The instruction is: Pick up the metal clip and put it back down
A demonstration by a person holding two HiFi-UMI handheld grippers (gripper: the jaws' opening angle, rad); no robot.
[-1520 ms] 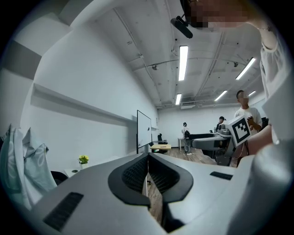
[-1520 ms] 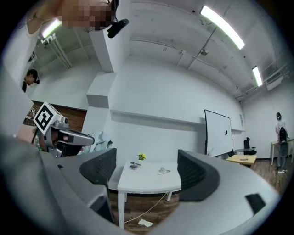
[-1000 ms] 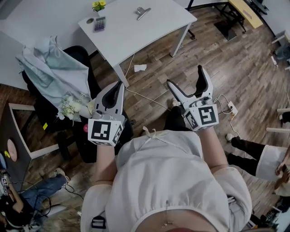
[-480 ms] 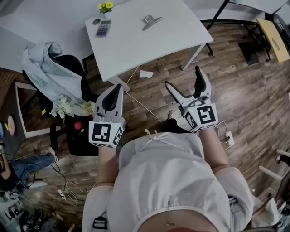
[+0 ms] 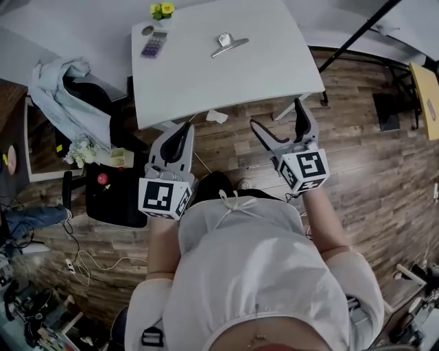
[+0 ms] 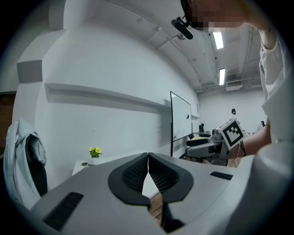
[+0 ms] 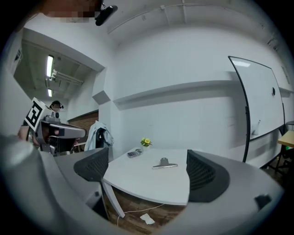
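Note:
The metal clip (image 5: 228, 44) lies flat on the white table (image 5: 206, 75), toward its far side; it also shows in the right gripper view as the clip (image 7: 164, 164) on the tabletop (image 7: 147, 181). My left gripper (image 5: 176, 135) is held over the floor short of the table's near edge, its jaws shut with nothing between them. My right gripper (image 5: 280, 124) hovers just off the table's near right corner, jaws spread wide and empty. In its own view the left gripper (image 6: 148, 170) has its pads pressed together.
A calculator (image 5: 152, 44), a small yellow flower pot (image 5: 162, 10) and a round lid (image 5: 146, 30) sit at the table's far left. A chair with a pale jacket (image 5: 58, 89) stands left of the table. A paper scrap (image 5: 217, 116) and cables lie on the wood floor.
The person has stepped closer to the table, so the table and clip sit nearer in the head view. Both grippers keep their states: left shut, right open.

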